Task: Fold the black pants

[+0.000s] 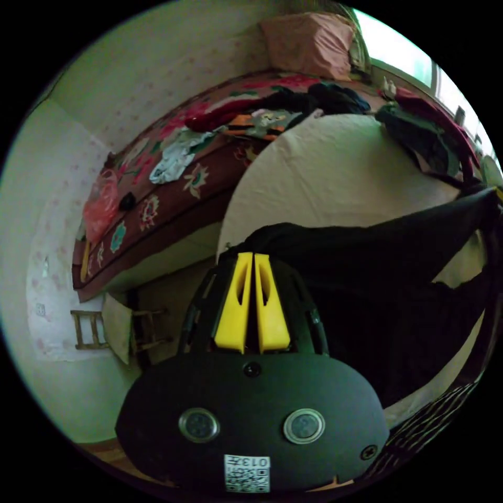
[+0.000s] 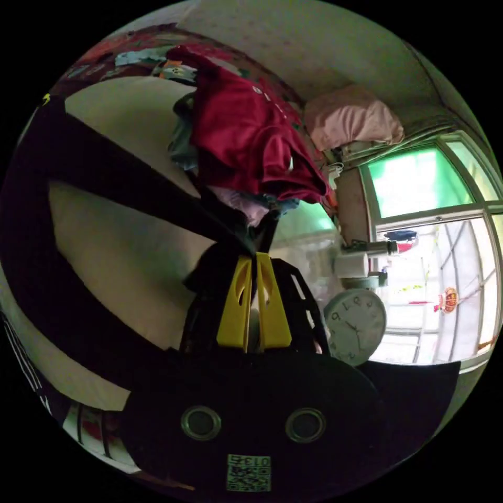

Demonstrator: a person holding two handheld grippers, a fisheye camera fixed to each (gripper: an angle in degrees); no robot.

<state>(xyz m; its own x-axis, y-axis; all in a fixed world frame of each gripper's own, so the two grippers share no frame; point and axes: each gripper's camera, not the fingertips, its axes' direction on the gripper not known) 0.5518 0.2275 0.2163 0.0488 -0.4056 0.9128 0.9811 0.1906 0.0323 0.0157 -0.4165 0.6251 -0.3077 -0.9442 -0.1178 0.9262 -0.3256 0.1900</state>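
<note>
Black pants [image 1: 398,272] stretch taut between your two grippers above the cream-covered table [image 1: 335,167], one edge running up to the far corner in the left gripper view. Behind them, the floral bedspread [image 1: 173,194] carries scattered clothes. In the right gripper view a dark red garment [image 2: 246,131] tops a heap of clothes beside the pants [image 2: 105,173], with a white wall clock [image 2: 356,325] near the window. Your left gripper [image 1: 254,259] has its yellow jaws pressed together on the pants' edge; your right gripper [image 2: 255,259] is likewise clamped on the black fabric.
</note>
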